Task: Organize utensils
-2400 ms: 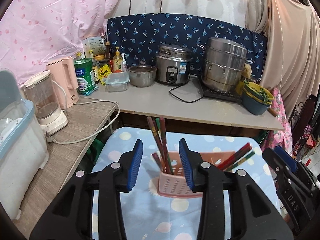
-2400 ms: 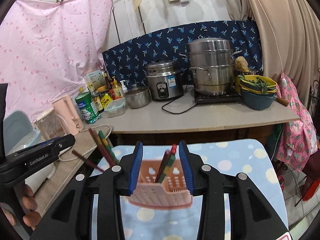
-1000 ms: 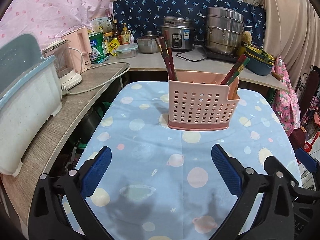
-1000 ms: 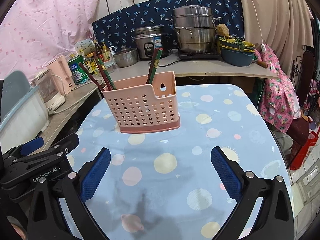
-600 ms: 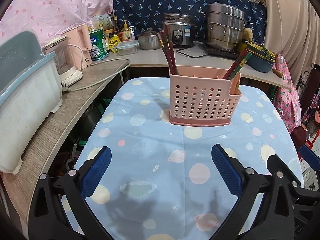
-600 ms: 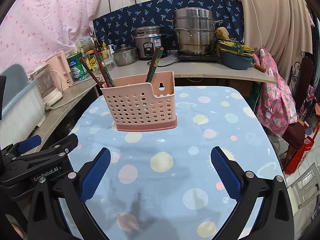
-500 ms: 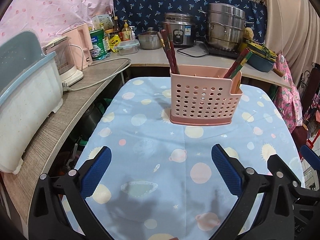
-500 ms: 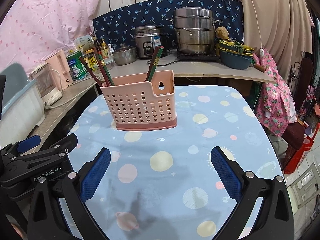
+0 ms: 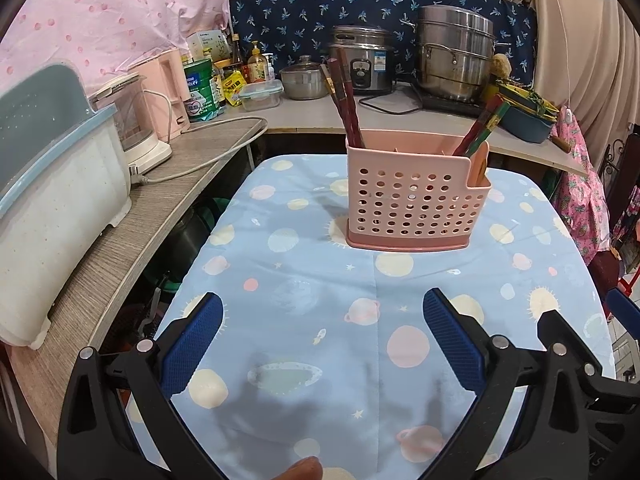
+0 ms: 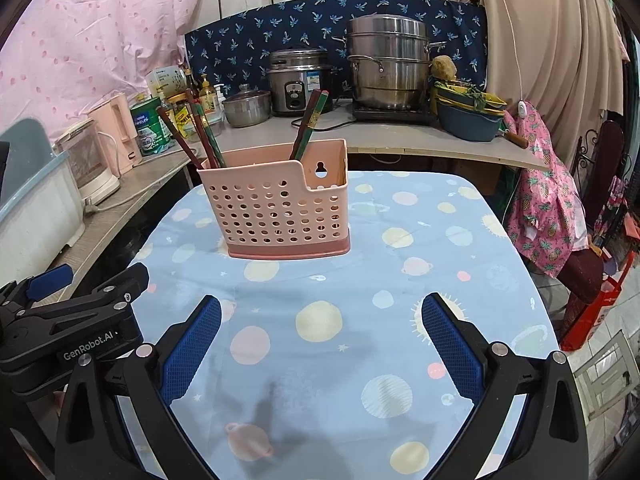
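- On the planet-print tablecloth (image 9: 304, 292): pink perforated caddy (image 9: 408, 200), upright, near the far edge
- Chopsticks, left end compartment (image 9: 344, 96): leaning bundle, tips down
- Chopsticks, right end compartment (image 9: 484, 124): second bundle, apparently sorted apart
- Left gripper (image 9: 322, 344): jaws spread wide, empty, well short of caddy
- Right gripper (image 10: 320, 346): likewise spread, empty; task judged essentially complete

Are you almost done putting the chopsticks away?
Looks nearly done. The chopsticks stand in two bunches at opposite ends of the pink basket on the blue tablecloth. The left gripper and right gripper are open and empty. No loose chopsticks show, so nothing obvious is left.
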Tool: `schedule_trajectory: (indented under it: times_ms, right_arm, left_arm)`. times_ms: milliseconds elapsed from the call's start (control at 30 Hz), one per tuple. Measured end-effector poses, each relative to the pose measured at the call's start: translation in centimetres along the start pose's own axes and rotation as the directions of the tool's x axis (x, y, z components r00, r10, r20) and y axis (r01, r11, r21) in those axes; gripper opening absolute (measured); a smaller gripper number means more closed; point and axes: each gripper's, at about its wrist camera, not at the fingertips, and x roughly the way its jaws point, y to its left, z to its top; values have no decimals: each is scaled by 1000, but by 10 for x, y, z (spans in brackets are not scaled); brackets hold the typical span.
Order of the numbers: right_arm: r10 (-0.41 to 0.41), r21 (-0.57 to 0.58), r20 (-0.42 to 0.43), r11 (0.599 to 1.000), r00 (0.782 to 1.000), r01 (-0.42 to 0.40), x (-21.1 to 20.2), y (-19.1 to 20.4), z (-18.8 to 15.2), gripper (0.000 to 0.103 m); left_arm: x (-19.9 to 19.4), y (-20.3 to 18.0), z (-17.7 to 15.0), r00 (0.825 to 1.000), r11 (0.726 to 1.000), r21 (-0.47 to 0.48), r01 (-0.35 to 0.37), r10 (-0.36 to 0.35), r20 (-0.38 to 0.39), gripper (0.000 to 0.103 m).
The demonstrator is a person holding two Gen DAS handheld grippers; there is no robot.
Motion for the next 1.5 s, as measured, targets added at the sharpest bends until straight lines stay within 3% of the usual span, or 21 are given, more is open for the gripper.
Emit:
schedule_trajectory:
  times_ms: [1500]
  right_arm:
    - [-15, -11, -1, 1000, 1000, 15, 2, -1, 2, 97]
  left_arm:
    - [5, -4, 2, 1000, 999, 38, -19, 18, 9, 96]
